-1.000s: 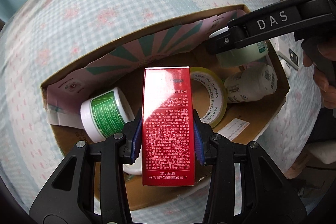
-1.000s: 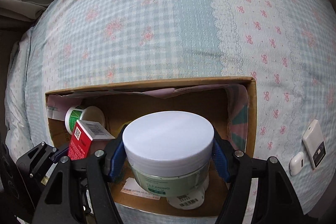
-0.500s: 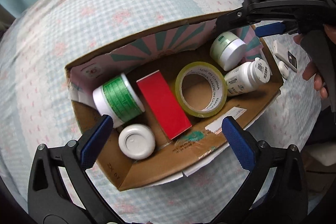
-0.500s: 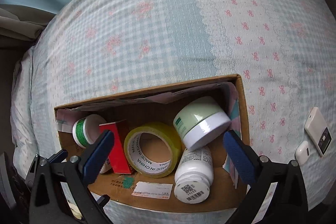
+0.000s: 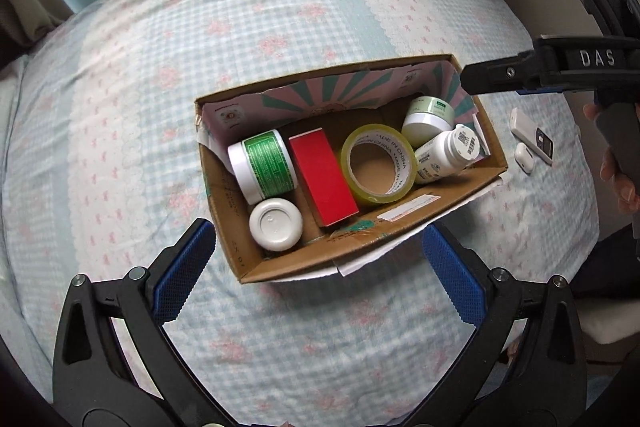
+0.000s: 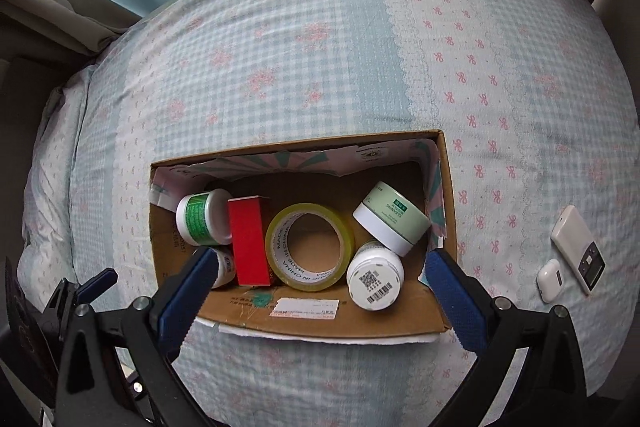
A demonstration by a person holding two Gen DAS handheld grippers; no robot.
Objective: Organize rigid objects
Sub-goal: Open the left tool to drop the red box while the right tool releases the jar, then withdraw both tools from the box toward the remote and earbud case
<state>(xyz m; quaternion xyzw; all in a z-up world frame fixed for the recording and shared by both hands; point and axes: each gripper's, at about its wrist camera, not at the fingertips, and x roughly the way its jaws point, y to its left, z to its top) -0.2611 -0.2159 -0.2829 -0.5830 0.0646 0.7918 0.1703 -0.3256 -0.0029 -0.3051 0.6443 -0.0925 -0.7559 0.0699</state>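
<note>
A cardboard box (image 5: 360, 251) (image 6: 320, 323) sits on a checked bedspread. Inside lie a red carton (image 5: 322, 183) (image 6: 248, 243), a tape roll (image 5: 378, 165) (image 6: 310, 247), a green-labelled jar (image 5: 264, 165) (image 6: 200, 217), a pale green jar (image 5: 428, 115) (image 6: 392, 223), a white bottle (image 5: 446, 155) (image 6: 374, 281) and a white-lidded jar (image 5: 276, 225). My left gripper (image 5: 320, 269) is open and empty above the box's near edge. My right gripper (image 6: 316, 291) is open and empty over the box's front; its finger shows in the left wrist view (image 5: 500, 77).
A white remote (image 6: 578, 249) (image 5: 532, 135) and an earbud case (image 6: 550, 279) (image 5: 524, 157) lie on the bedspread right of the box. Curtains and a pale blue wall lie beyond the bed's far edge.
My left gripper let go of the red carton and my right let go of the pale green jar; both now lie in the box. Both grippers opened and drew back upward.
</note>
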